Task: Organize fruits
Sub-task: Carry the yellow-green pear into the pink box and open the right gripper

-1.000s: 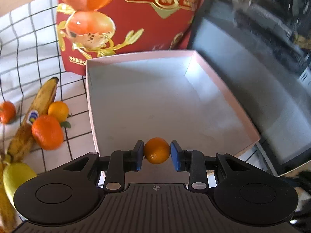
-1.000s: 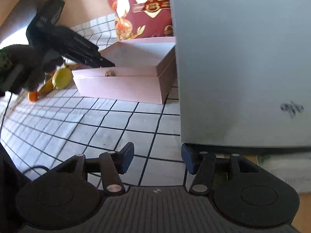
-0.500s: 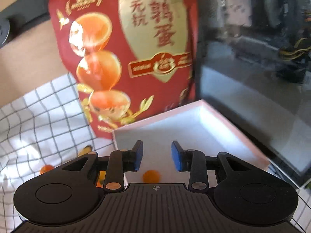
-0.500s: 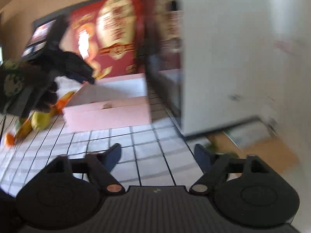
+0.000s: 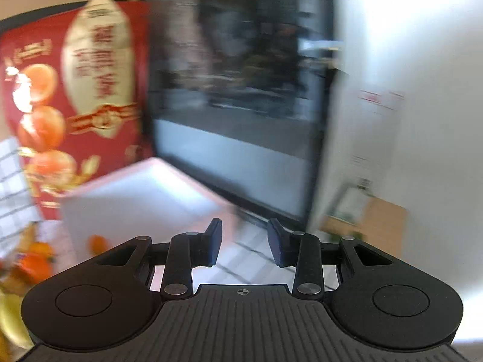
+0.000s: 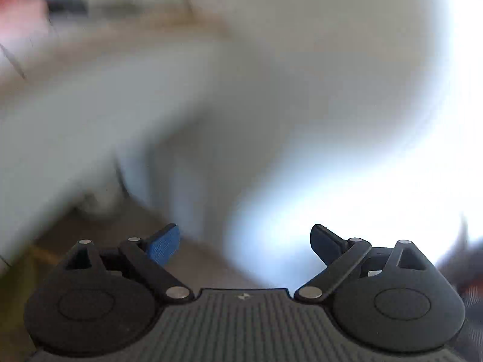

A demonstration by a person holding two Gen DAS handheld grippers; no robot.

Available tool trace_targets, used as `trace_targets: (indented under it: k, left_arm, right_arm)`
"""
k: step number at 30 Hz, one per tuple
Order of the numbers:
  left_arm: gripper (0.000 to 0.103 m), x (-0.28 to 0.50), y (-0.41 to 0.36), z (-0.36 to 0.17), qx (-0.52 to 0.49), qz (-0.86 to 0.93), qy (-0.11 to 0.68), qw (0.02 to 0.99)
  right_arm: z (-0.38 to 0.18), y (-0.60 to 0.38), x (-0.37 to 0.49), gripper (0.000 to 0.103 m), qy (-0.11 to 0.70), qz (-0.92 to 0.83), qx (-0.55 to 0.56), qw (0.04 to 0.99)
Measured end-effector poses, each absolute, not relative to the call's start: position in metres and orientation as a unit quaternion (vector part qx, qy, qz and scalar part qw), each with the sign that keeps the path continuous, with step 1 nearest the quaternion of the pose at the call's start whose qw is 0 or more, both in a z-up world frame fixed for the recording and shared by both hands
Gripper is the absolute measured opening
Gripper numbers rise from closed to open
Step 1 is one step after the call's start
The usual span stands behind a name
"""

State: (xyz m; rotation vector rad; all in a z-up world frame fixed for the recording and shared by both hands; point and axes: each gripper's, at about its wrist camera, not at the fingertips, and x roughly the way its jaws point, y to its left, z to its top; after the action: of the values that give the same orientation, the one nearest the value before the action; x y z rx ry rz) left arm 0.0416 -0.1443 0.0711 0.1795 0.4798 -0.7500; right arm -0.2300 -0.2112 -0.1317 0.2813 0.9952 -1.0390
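Jaws of the left hand-held gripper (image 5: 244,246) are seen opening with nothing between them; the right hand-held gripper (image 6: 244,242) is spreading wide, also empty. One orange (image 5: 97,243) lies in the pink box (image 5: 145,199); remaining fruit (image 5: 28,264) waits on the checked surface (image 5: 12,187) and is best approached slowly, jaws wide.
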Motion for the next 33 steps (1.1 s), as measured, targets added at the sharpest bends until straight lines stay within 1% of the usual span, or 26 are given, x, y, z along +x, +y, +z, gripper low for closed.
trace_targets:
  k: [2,4,6,7,10,13,15,17,20,24,26,27,28,33]
  left_arm:
    - [0.039,0.038,-0.152,0.049,0.059,-0.374,0.236,0.895]
    - [0.039,0.042,-0.156,0.028,0.013,-0.373,0.242,0.896]
    - [0.039,0.048,-0.157,0.01,-0.026,-0.372,0.241,0.896]
    - [0.038,0.051,-0.156,0.003,-0.043,-0.369,0.239,0.897]
    - [0.037,0.059,-0.145,-0.01,-0.1,-0.366,0.229,0.896]
    - [0.037,0.069,-0.139,-0.014,-0.145,-0.376,0.235,0.885]
    - [0.037,0.069,-0.134,-0.014,-0.158,-0.381,0.226,0.883]
    - [0.037,0.066,-0.133,-0.012,-0.161,-0.395,0.217,0.878]
    - [0.037,0.061,-0.14,-0.009,-0.146,-0.412,0.212,0.874]
    - [0.037,0.06,-0.148,-0.01,-0.129,-0.416,0.219,0.873]
    - [0.037,0.063,-0.149,-0.012,-0.133,-0.411,0.227,0.873]
    - [0.037,0.063,-0.148,-0.013,-0.136,-0.411,0.231,0.871]
    - [0.037,0.064,-0.148,-0.014,-0.139,-0.41,0.235,0.87]
    - [0.037,0.068,-0.148,-0.016,-0.146,-0.414,0.241,0.866]
  right_arm:
    - [-0.191,-0.234,-0.248,0.092,0.478,-0.469,0.214,0.711]
    - [-0.265,-0.261,-0.259,0.084,0.495,-0.477,0.291,0.665]
    - [-0.34,-0.283,-0.262,0.079,0.514,-0.495,0.33,0.618]
    - [-0.376,-0.293,-0.261,0.075,0.524,-0.504,0.341,0.595]
    - [-0.467,-0.315,-0.259,0.075,0.536,-0.521,0.362,0.558]
    - [-0.551,-0.332,-0.256,0.074,0.557,-0.524,0.338,0.549]
    - [-0.601,-0.344,-0.255,0.074,0.567,-0.522,0.322,0.55]
    - [-0.646,-0.356,-0.26,0.074,0.562,-0.52,0.333,0.55]
    - [-0.694,-0.381,-0.274,0.074,0.555,-0.533,0.35,0.534]
    - [-0.741,-0.399,-0.289,0.074,0.555,-0.547,0.374,0.503]
    - [-0.76,-0.406,-0.296,0.072,0.56,-0.545,0.386,0.49]
    - [-0.768,-0.408,-0.299,0.068,0.561,-0.539,0.398,0.486]
    - [-0.773,-0.408,-0.302,0.061,0.559,-0.532,0.411,0.484]
    - [-0.781,-0.408,-0.302,0.06,0.572,-0.519,0.425,0.472]
